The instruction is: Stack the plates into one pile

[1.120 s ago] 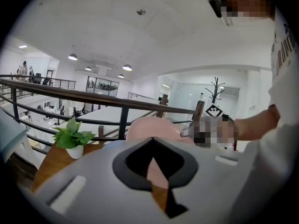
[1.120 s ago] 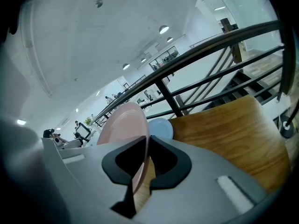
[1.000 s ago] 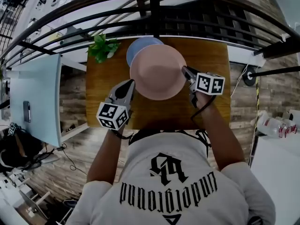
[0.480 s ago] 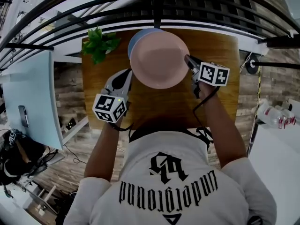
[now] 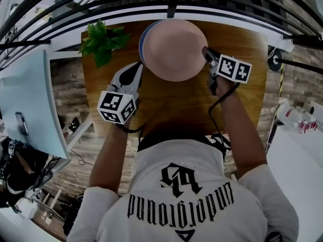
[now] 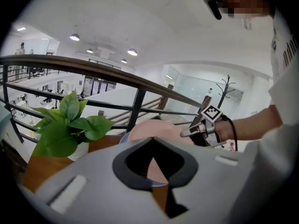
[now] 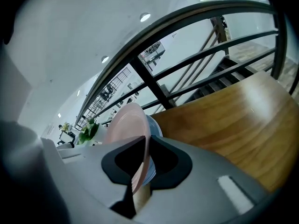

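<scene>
A pink plate (image 5: 174, 49) is over a blue plate (image 5: 142, 47) at the far middle of the wooden table (image 5: 176, 102), covering most of it. My right gripper (image 5: 206, 52) has the pink plate's right rim between its jaws, which are opening; the pads still touch the rim. In the right gripper view the pink plate (image 7: 124, 125) runs edge-on through my right gripper (image 7: 144, 139), with the blue plate (image 7: 153, 127) just behind. My left gripper (image 5: 135, 69) is shut and holds nothing, just left of the plates. The pink plate (image 6: 154, 129) shows past its tips.
A potted green plant (image 5: 101, 42) stands at the table's far left corner, close to the left gripper. A dark metal railing (image 5: 171, 4) runs along the table's far edge. A pale cabinet (image 5: 35, 100) stands to the left, below table level.
The right gripper has carried the pink plate away from me until it covers the blue plate. The left gripper has moved forward alongside.
</scene>
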Available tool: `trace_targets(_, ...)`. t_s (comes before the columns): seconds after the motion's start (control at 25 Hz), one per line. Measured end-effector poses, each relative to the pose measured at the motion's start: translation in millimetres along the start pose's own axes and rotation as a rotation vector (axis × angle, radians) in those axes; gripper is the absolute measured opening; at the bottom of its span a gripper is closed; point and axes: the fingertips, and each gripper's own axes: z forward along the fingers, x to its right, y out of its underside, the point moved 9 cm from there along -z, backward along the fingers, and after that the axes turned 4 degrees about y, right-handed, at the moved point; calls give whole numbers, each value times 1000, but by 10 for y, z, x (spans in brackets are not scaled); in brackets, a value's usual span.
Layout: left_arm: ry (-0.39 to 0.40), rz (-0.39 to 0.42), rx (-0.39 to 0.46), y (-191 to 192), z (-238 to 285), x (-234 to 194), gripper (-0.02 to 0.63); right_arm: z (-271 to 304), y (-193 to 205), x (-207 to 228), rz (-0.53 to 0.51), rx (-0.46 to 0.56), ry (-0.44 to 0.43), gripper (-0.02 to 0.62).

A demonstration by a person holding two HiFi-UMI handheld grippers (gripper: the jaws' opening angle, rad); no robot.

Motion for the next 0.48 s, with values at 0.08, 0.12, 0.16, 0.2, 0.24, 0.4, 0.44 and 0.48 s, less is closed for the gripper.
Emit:
trace_targets(0.08,-1,-9,-4,46,24,-46,46,76,17,4,4,-7,10,35)
trace_targets(0.12,-1,-13,-6,69,35,-62,46,106,31,5,7,-10,14,35)
trace_targets(0.16,-1,-18,-8,89,44,-77,47,136,45,4,9,-13,18,38)
trace_targets(0.2,-1,-22,-10,109,51,-92,46,165,58,1,11,-13,21,40)
trace_targets(0.24,-2,-27,-11,128,55,-107,46,193,69,-2,16,-12,24,41)
trace_targets(0.4,-1,-41,-17,185,51,-129,46,257,81,-9,20,-9,39,48)
trace_targets(0.44,-2,-44,-17,189,49,-126,46,259,82,-11,9,-11,45,48)
trace_targets(0.48,-2,-45,-15,188,46,-122,46,258,83,-15,-4,-10,50,48)
